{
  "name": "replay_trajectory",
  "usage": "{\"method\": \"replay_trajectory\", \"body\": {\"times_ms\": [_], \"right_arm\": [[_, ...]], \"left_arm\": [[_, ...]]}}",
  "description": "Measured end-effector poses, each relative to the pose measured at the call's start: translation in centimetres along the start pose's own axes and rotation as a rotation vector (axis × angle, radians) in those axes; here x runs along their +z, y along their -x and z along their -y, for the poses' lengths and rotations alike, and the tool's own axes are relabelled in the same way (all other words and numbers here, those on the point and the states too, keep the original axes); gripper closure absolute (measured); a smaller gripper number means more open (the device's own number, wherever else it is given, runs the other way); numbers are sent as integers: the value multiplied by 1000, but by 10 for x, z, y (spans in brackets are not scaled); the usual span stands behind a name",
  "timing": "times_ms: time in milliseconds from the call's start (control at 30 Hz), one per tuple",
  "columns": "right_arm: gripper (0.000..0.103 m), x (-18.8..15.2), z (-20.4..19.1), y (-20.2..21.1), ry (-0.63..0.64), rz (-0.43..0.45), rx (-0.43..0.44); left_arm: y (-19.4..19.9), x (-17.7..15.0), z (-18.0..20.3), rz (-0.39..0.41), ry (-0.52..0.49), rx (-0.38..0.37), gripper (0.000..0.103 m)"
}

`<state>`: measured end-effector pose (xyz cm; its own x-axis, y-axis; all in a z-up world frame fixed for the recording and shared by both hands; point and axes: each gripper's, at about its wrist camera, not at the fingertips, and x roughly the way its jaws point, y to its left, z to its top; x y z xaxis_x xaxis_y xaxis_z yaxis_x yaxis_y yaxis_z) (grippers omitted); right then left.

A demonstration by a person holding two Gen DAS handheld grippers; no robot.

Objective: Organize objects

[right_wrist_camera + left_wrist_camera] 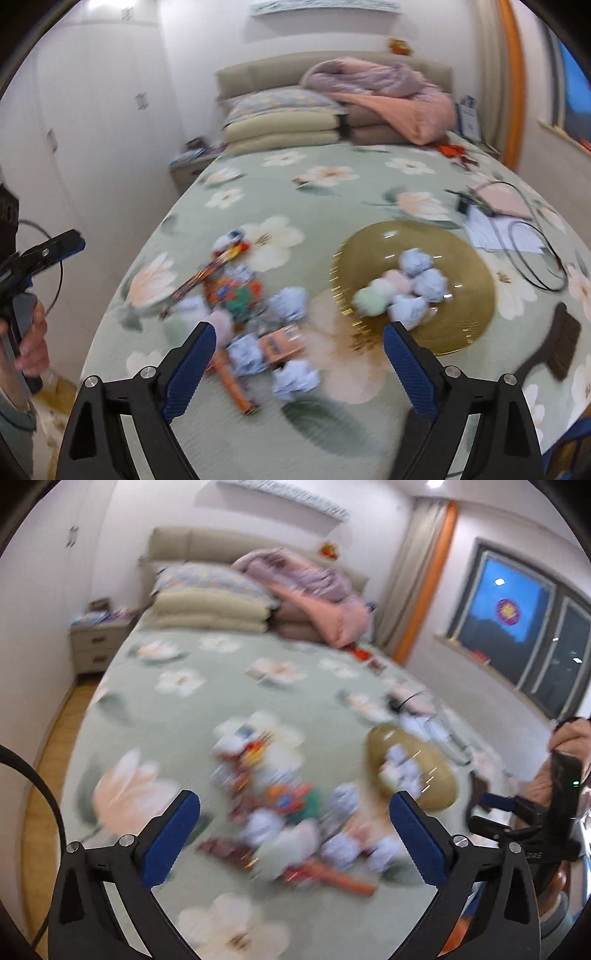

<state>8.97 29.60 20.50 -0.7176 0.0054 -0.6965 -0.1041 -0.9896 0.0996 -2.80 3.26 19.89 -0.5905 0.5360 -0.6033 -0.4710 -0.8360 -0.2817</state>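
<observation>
Over a flowered green bed my left gripper (295, 796) stands open and empty above a blurred pile of clutter (280, 812). My right gripper (300, 326) is open too, with nothing between its blue pads. Below it lie crumpled blue paper balls (295, 380), an orange box (282, 345), an orange tube (231, 384) and colourful wrappers (236, 291). To the right sits a gold plate (476, 280) holding blue paper balls (417, 260) and pastel balls (373, 297). The same plate (439, 790) shows in the left wrist view, beside the right gripper (491, 808).
A dark brush (561, 339) lies right of the plate. Behind it are a black cable (535, 251) and white papers (498, 229). Pillows (280, 125) and a pink quilt (388, 88) fill the bed's head. A nightstand (96, 642) stands at the left.
</observation>
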Motion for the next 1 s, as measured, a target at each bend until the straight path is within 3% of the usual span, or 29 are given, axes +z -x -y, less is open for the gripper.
{"method": "replay_trajectory", "body": {"times_ms": [100, 200, 300, 400, 533, 600, 633, 700, 767, 1000], "right_arm": [[11, -22, -32, -32, 66, -90, 7], [12, -46, -53, -61, 139, -158, -29], [17, -63, -65, -88, 187, -222, 2], [24, -73, -71, -116, 210, -285, 19], [29, -80, -71, -148, 220, -352, 54], [33, -82, -71, -159, 227, -367, 55], [36, -83, -71, -166, 233, -371, 57], [44, -85, -72, -176, 231, -379, 58], [74, -89, -70, -188, 208, -412, 63], [85, -110, -65, -140, 84, -394, 214]], "left_arm": [[-25, -30, -28, -113, 33, 15, 0], [-62, -61, -32, -211, 2, 16, 1], [-99, -76, -22, -267, -40, 14, 2], [-129, -80, -17, -295, -40, 18, 11], [-157, -83, -11, -342, -46, 18, 52], [-157, -84, -7, -326, -57, 17, 60], [-156, -84, -6, -323, -56, 5, 75], [-150, -86, -3, -312, -45, -10, 76], [-141, -88, -2, -297, -36, -3, 76], [-63, -110, -6, -245, 17, -1, 76]]}}
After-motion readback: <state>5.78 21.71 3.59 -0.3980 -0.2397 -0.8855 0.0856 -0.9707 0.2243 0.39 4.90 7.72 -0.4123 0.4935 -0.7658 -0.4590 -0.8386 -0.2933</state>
